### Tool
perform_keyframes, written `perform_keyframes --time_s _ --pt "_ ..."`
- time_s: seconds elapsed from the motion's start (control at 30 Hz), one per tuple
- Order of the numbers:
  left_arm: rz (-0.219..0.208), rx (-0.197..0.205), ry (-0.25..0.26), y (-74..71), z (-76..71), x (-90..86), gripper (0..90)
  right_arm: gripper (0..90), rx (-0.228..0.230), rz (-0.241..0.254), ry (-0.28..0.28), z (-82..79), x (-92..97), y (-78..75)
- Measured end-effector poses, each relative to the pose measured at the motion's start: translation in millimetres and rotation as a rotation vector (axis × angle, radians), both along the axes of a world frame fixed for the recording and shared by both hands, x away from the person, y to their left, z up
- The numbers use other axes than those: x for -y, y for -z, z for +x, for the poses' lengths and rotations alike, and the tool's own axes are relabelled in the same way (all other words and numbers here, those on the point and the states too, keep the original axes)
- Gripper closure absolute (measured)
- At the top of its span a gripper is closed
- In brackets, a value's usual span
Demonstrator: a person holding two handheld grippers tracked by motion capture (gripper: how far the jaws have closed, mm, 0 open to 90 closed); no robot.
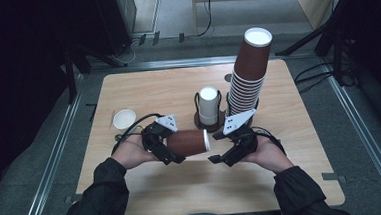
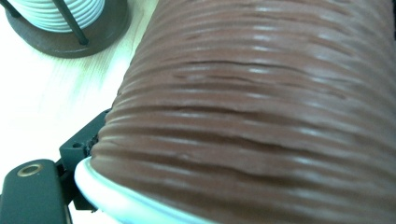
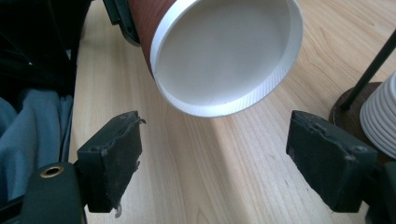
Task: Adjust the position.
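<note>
While a small white cup point(image 1: 124, 118) stands at the table's point(image 1: 184, 198) left, the left claw point(image 1: 167, 148) grips a brown ribbed cup point(image 1: 188, 142) held sideways above the wood. The right claw point(image 1: 220, 158) gapes unclenched just beside its white base.

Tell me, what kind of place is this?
Probably a lab or test room set up for recording handling work, not a cafe: a bare wooden table on a taped floor, cables along its edges, and a person working hand-held grippers among paper cups.
</note>
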State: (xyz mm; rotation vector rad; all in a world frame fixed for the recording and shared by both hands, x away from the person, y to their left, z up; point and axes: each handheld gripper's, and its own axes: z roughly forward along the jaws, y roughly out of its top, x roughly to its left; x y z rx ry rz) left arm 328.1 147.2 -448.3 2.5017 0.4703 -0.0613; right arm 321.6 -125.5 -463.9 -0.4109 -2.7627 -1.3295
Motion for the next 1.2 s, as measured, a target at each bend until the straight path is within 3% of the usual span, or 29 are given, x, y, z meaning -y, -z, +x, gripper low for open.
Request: perform_keyframes --time_s 0.07,0.27,0.57,0.93,1.2 --pt "0.025 0.003 0.0 1.0 0.5 1.9 9.3 18.7 -0.001 -0.007 0.007 0.2 -0.1 0.5" --pt "0.042 -0.018 0.018 6.3 2.6 8.9 9.3 18.7 0.01 -0.022 0.0 0.1 -2.9 1.1" --pt "0.142 -0.014 0.056 17.8 0.9 21.7 9.3 18.4 0.022 -0.036 -0.009 -0.3 -7.3 1.2" --pt "0.154 -0.006 0.097 19.6 -3.7 29.6 9.3 17.3 0.02 -0.071 -0.076 -1.8 -28.5 6.4" --pt "0.158 -0.013 0.114 21.0 -6.6 36.4 9.0 17.4 0.024 -0.137 -0.108 -2.9 -41.2 15.0"
